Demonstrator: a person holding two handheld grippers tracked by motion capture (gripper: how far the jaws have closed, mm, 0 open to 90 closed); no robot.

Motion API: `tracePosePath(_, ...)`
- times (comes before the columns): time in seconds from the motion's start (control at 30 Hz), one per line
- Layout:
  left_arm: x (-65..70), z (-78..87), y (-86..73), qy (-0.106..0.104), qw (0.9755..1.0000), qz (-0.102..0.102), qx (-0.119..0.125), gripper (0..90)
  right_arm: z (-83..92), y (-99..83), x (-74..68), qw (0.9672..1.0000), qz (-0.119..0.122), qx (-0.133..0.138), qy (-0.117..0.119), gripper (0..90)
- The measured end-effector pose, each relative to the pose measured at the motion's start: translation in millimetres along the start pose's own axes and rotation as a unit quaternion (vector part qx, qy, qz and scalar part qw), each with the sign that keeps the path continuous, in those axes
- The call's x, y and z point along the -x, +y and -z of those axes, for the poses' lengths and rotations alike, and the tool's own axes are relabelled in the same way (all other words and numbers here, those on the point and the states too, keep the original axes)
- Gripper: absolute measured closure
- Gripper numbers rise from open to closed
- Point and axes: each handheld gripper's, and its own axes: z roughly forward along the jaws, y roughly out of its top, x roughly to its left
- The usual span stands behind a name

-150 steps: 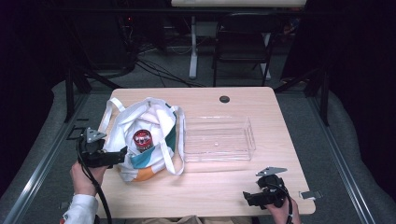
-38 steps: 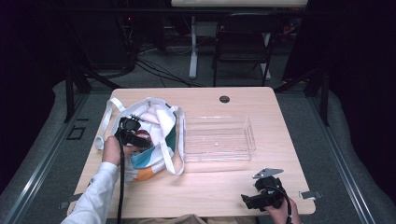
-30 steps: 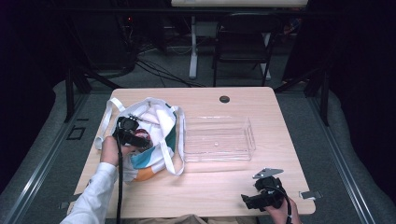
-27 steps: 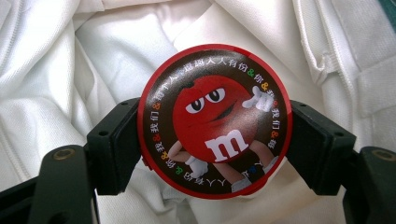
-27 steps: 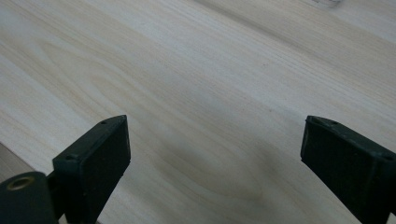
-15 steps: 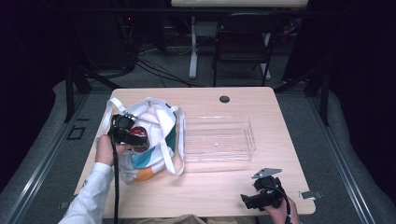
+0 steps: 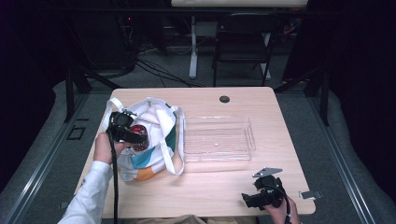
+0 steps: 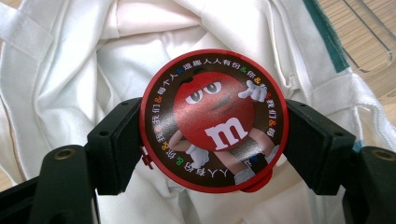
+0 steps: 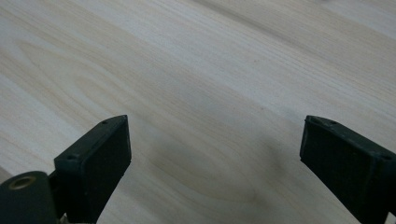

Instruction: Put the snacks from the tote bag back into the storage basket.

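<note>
The round red candy tin (image 8: 214, 120), its lid printed with a red cartoon character and a ring of small characters, sits clamped between the jaws of the left gripper (image 8: 212, 140), both pads pressing on its rim from either side. In the high view the tin (image 7: 138, 136) hangs over the open mouth of the white tote bag (image 7: 154, 140), which lies toward the left edge of the worktop (image 7: 215, 191) with its handles spread loose; whether the tin's underside touches the cloth is hard to tell from here. The left gripper (image 7: 127, 132) is held in the person's left hand (image 7: 105, 147), a white sleeve behind it. Just right of the bag a clear plastic tray (image 7: 219, 138) rests at mid-worktop. Near the front right corner the right gripper (image 9: 215, 158) hovers low over bare wood, its jaws spread wide with nothing between them; in the high view it (image 7: 250, 199) is well apart from the tray.
</note>
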Motion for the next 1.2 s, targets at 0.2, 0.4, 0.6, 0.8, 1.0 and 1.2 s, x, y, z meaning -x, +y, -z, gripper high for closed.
tracePosePath(0.2, -0.5, 6.0, 1.3, 0.003, 1.0000, -0.002, 0.007, 25.7, -0.7, 0.5, 0.0, 1.0000, 0.002, 0.000, -0.001, 8.6)
tracePosePath(0.4, -2.0, 12.4, 3.0, -0.001, 0.9999, 0.000, 0.014, 25.7, -0.7, 0.7, 0.5, 1.0000, 0.002, -0.001, -0.003, 8.7)
tracePosePath(0.6, 1.4, 19.0, 10.0, -0.006, 0.9998, -0.010, 0.016, 25.8, -0.2, 1.0, 0.4, 1.0000, 0.006, -0.002, -0.002, 8.7)
tracePosePath(0.8, 4.1, 28.2, 19.8, -0.007, 0.9996, -0.021, 0.019, 25.8, -0.3, 0.9, 0.5, 1.0000, 0.006, -0.003, -0.003, 8.8)
tracePosePath(1.0, 8.5, 38.8, 31.5, -0.012, 0.9990, -0.033, 0.028, 25.8, -0.5, 1.3, 0.2, 1.0000, 0.004, -0.001, -0.005, 8.8)
tracePosePath(1.2, 13.0, 45.5, 42.1, -0.018, 0.9982, -0.047, 0.033, 25.9, -0.9, 1.5, 0.2, 1.0000, 0.002, 0.001, -0.003, 8.8)
